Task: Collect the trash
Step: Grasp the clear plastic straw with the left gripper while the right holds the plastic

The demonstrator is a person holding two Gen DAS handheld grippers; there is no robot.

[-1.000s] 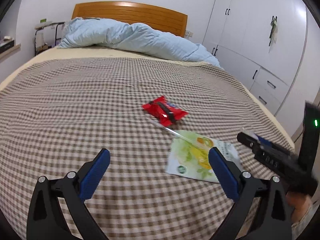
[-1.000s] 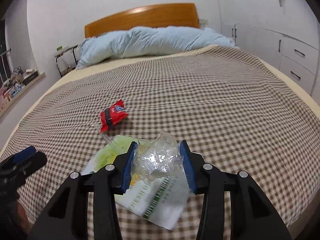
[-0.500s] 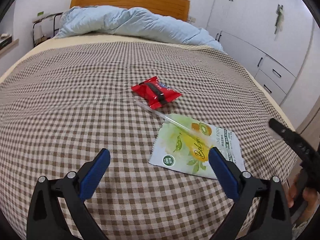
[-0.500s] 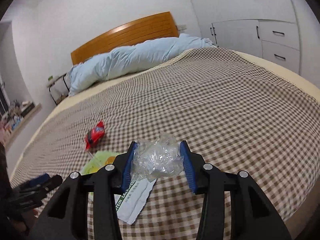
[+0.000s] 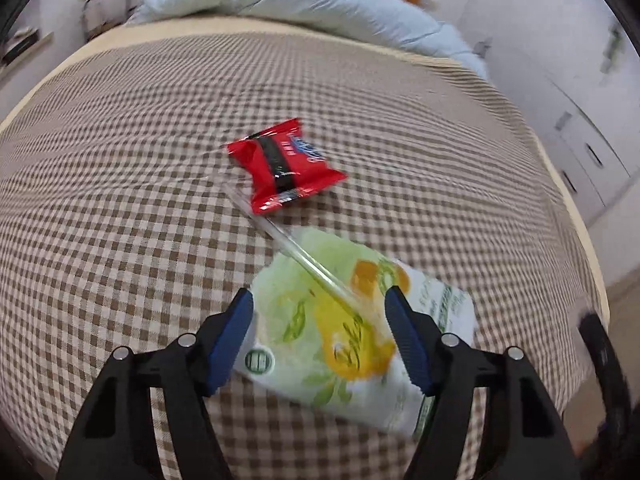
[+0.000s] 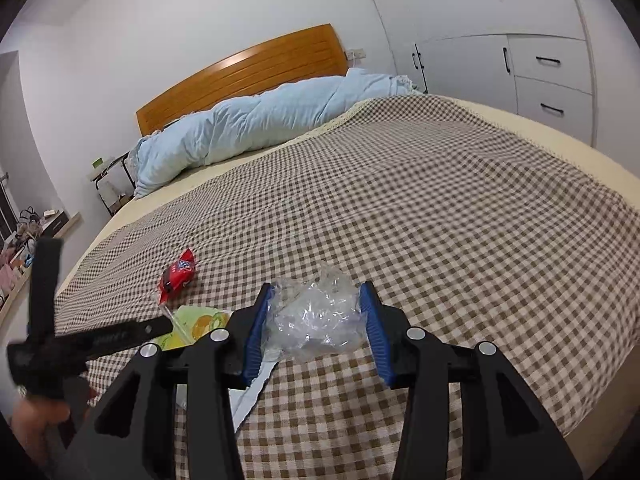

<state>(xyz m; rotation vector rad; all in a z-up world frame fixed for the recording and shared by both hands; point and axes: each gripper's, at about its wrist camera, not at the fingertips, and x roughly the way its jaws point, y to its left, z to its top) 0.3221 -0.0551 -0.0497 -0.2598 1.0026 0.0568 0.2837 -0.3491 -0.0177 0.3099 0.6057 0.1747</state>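
My right claw (image 6: 316, 316) grips a crumpled clear plastic bag (image 6: 316, 314). My left claw (image 5: 320, 336), jaws just narrowing but part-open and empty, straddles the green packet (image 5: 340, 344) on the bed (image 5: 120, 140); straw (image 5: 304, 258) and red wrapper (image 5: 282, 168) remain.

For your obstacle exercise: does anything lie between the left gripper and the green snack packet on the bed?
A clear straw lies across the green snack packet; otherwise nothing blocks the left gripper, whose closing jaws already straddle it.
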